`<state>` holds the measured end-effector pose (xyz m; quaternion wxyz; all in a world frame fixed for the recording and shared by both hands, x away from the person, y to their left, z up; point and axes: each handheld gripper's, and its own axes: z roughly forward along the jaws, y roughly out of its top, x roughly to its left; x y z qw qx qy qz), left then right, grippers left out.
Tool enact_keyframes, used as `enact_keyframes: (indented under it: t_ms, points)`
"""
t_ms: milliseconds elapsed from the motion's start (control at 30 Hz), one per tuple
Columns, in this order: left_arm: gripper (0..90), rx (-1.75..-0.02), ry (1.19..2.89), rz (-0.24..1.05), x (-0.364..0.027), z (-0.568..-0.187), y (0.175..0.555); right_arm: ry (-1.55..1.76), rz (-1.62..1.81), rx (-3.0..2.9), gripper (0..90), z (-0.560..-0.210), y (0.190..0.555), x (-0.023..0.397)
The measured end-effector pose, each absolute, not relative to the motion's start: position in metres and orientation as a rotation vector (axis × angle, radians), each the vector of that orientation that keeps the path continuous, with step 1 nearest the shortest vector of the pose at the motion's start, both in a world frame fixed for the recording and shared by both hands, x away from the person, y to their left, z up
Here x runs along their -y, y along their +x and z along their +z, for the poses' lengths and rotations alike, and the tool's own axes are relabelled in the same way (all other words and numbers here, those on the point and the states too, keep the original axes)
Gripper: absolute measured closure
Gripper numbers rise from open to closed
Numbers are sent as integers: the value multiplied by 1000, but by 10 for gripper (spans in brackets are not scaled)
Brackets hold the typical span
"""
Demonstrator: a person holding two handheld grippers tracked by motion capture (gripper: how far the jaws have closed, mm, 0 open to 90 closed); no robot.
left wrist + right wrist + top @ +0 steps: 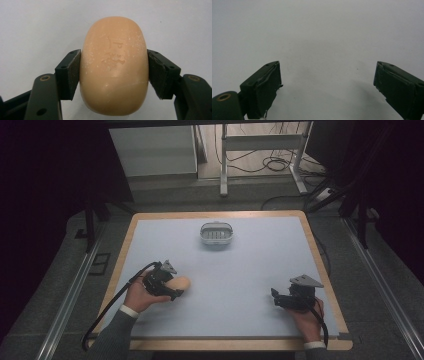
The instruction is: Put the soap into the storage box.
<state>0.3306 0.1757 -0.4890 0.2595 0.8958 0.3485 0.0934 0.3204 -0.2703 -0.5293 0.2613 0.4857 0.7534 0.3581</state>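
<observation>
**Soap bar clamped in left gripper, near left of table**

Soap (114, 66): oval bar, peach-tan, smooth and rounded, faint white flecks on its face. A stamped mark sits near the middle of the top face; too worn to read. No other writing seen.

Left gripper (114, 72): both pads pressed flat against the bar's long sides, clamped on it. In the high view the soap (181, 282) pokes out of the left gripper (172, 287) toward the table's middle, low over the pale mat (250, 265).

Right gripper (327, 82): jaws standing wide apart, bare mat between them. In the high view the right gripper (280, 300) rests near the right front corner.

Room: a small white tray (217, 234) sits far back, centre, well apart from both grippers. Wide bare mat lies between soap and tray. The wooden table edge (122, 250) frames the mat on all sides.
</observation>
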Motion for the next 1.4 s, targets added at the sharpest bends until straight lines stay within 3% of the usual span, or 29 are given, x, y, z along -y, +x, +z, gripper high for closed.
enact_keyframes:
  t_ms: [1400]
  points:
    - [332,-932,2376,291,-169,-458,380,1316,967,-2036,76,-529,320,270]
